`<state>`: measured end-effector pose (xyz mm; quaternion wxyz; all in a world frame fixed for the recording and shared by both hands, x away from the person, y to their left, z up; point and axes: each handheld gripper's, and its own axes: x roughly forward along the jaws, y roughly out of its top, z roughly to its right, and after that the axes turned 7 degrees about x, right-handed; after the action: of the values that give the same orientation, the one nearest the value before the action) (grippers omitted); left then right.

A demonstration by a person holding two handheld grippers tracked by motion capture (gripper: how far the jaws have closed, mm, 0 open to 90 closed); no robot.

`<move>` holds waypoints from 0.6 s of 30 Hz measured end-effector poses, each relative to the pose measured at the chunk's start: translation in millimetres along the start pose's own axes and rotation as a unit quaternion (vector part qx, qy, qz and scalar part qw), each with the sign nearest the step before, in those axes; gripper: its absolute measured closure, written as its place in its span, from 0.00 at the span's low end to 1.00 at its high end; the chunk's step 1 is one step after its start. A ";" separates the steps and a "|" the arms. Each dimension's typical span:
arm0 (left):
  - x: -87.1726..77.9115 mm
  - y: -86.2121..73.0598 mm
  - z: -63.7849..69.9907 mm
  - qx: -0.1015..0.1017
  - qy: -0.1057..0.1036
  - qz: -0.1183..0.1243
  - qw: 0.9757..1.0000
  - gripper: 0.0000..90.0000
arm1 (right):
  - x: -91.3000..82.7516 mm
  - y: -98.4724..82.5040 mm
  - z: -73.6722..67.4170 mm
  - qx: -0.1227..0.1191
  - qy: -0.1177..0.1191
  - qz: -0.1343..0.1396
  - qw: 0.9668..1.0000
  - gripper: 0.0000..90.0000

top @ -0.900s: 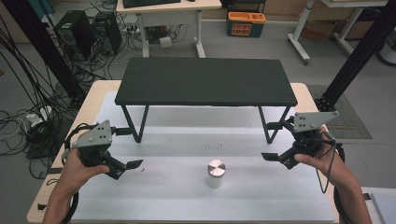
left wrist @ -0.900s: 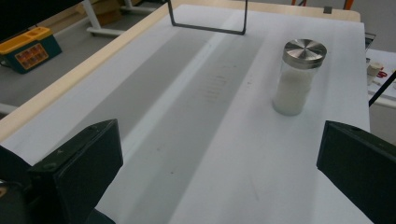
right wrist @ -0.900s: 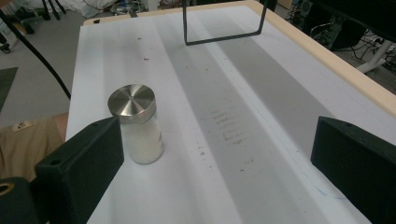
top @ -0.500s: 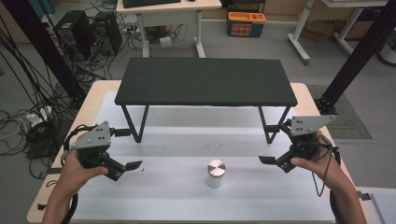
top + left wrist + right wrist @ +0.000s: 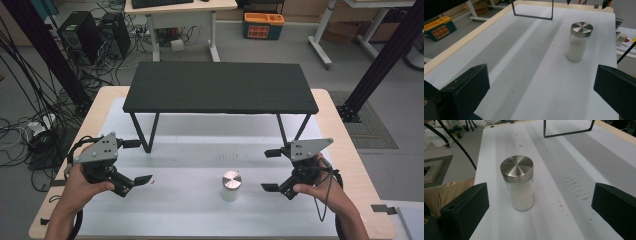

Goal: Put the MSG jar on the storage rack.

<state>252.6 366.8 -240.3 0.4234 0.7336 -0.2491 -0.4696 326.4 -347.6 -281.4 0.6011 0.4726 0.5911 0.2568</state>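
Standing upright near the front middle of the white-covered table [image 5: 190,150], a glass jar [image 5: 231,186] with a brushed metal lid [image 5: 231,179] holds white powder, with bare surface on every side of it. A person's left hand [image 5: 82,187] holds the left gripper [image 5: 134,162] off to the jar's left, well apart from it, jaws spread wide and gripping nothing. The right hand [image 5: 320,187] holds the right gripper [image 5: 270,170] nearer to the jar on its other side, jaws likewise parted and empty, the lower fingertip just beside the jar but not touching it.

In the left gripper view the jar [image 5: 578,42] stands well beyond the two black jaws, toward the upper right. In the right gripper view the jar [image 5: 519,182] sits closer, between the lines of the two jaws though ahead of their tips, nearer the left one.

A low black shelf [image 5: 220,87] on thin metal legs spans the far half of the table, leaving a broad open strip of white between its legs and the near edge. The pale wooden rim of the table shows beyond the white covering on both sides. A tiny dark red speck, possibly a crumb, lies on the white by the left gripper's lower jaw.
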 end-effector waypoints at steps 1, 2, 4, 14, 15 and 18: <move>-0.2 0.2 0.2 0.001 0.001 -0.001 1.000 0.01 | 3.0 -1.2 0.3 0.002 0.002 -0.001 1.000 0.01; -0.6 0.1 0.0 0.003 0.000 -0.001 1.000 0.01 | 5.9 -2.4 0.8 0.002 0.005 -0.001 1.000 0.01; -0.4 -0.5 0.4 0.002 0.000 0.000 1.000 0.01 | 12.8 -5.0 2.3 0.003 0.012 -0.001 1.000 0.01; 2.5 -1.8 0.7 0.002 -0.004 -0.004 1.000 0.01 | 49.2 -11.6 6.1 0.005 0.036 -0.008 0.999 0.01; 2.5 -1.6 0.5 0.004 -0.004 -0.004 1.000 0.01 | 52.8 -12.1 6.6 0.004 0.039 -0.008 0.999 0.01; 2.6 -1.9 1.4 0.002 -0.005 0.000 1.000 0.01 | 63.7 -14.5 7.4 0.005 0.045 -0.008 0.999 0.01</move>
<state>252.5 365.3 -243.4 0.4208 0.7322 -0.2517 -0.4726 340.7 -300.4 -324.9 0.5739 0.4587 0.6223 0.2702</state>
